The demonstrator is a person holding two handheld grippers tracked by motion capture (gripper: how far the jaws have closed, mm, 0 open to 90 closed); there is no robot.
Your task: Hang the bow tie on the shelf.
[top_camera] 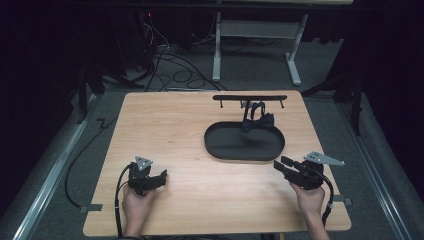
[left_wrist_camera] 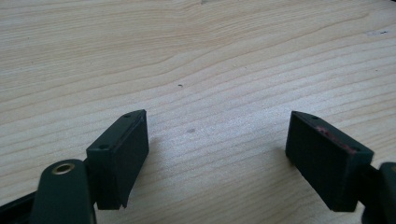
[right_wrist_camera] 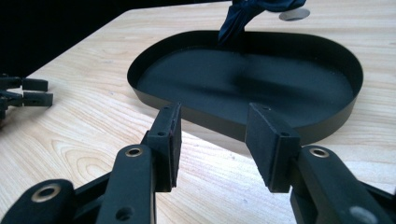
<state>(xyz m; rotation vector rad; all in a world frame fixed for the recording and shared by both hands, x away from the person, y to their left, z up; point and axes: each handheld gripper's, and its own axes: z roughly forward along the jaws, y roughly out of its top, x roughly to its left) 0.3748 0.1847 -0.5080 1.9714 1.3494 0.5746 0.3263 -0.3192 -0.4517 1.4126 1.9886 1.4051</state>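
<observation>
A dark bow tie (top_camera: pixel 258 121) hangs from a black T-shaped rack (top_camera: pixel 250 98) at the back of the table, its lower end over the far rim of a black oval tray (top_camera: pixel 244 142). The same bow tie (right_wrist_camera: pixel 243 18) dangles above the tray (right_wrist_camera: pixel 247 79) in the right gripper view. My right gripper (top_camera: pixel 281 165) rests on the table just right of the tray, jaws apart with nothing between them (right_wrist_camera: pixel 212 142). Near the front left, my left gripper (top_camera: pixel 161 177) lies on the bare wood, jaws wide apart and empty (left_wrist_camera: pixel 217 156).
The wooden table (top_camera: pixel 175 125) has bare room in its middle and left. Cables trail from both grippers off the front edge. Beyond the table lie floor cables (top_camera: pixel 175 70) and a white desk frame (top_camera: pixel 250 45).
</observation>
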